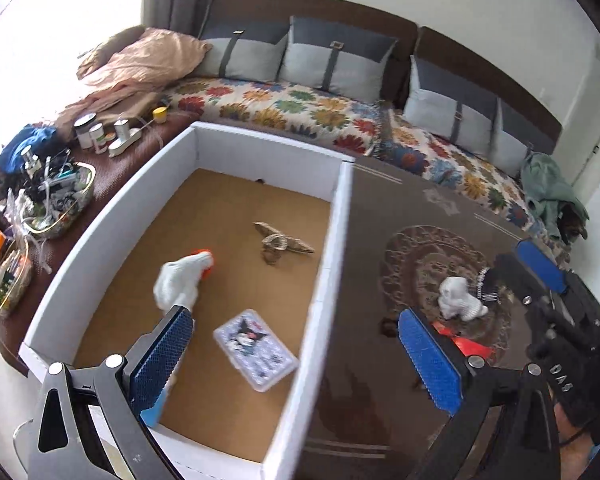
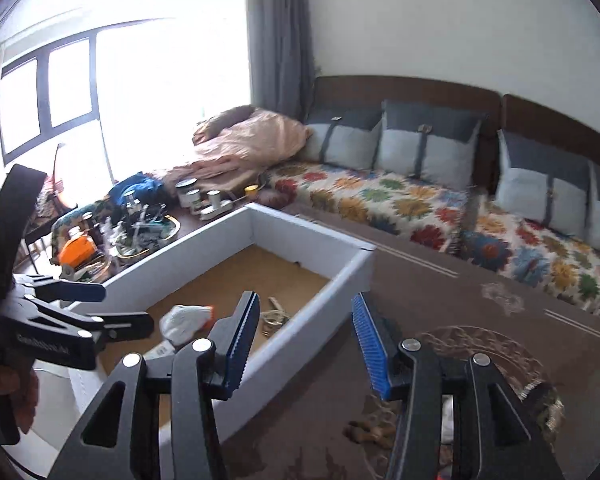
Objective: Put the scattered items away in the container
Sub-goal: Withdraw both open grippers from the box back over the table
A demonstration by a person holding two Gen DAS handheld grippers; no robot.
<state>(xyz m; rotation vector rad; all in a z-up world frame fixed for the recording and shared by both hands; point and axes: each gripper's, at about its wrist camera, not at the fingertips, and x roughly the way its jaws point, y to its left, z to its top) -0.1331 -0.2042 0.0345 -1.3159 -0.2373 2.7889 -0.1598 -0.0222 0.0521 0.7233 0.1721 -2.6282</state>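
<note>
A small white plush toy (image 1: 458,298) lies on the dark brown patterned table mat (image 1: 364,360), outside the large white-walled cardboard box with a brown floor (image 1: 324,280) that serves as the container. Beside the toy sit a flat red-orange item (image 1: 470,342) and a small black-and-white piece (image 1: 488,288); what either one is cannot be made out.

The left gripper (image 1: 300,364), its blue ribbed pads spread wide and holding nothing, straddles the box's right wall: one finger hangs over the box floor, the other over the mat just short of the toy. The right gripper (image 2: 306,344) is likewise wide open and empty, poised above the mat near the box's corner, with the leftover items low and to its right, mostly hidden behind its own finger.

Already inside the box are a white knitted glove with an orange cuff (image 1: 182,278), a clear plastic card case printed with a cartoon character (image 1: 254,354) and a woven straw-coloured ornament (image 1: 278,240).

The plush toy looks light, soft and squashy, unlikely to break or slip; a pinch across its rounded body should hold it, the pads sinking in a little. The flat red-orange item appears thin and lies tight against the mat, so it would likely need lifting by an edge. The toy lies ahead of the left gripper's right finger, not between the jaws of either tool.
</note>
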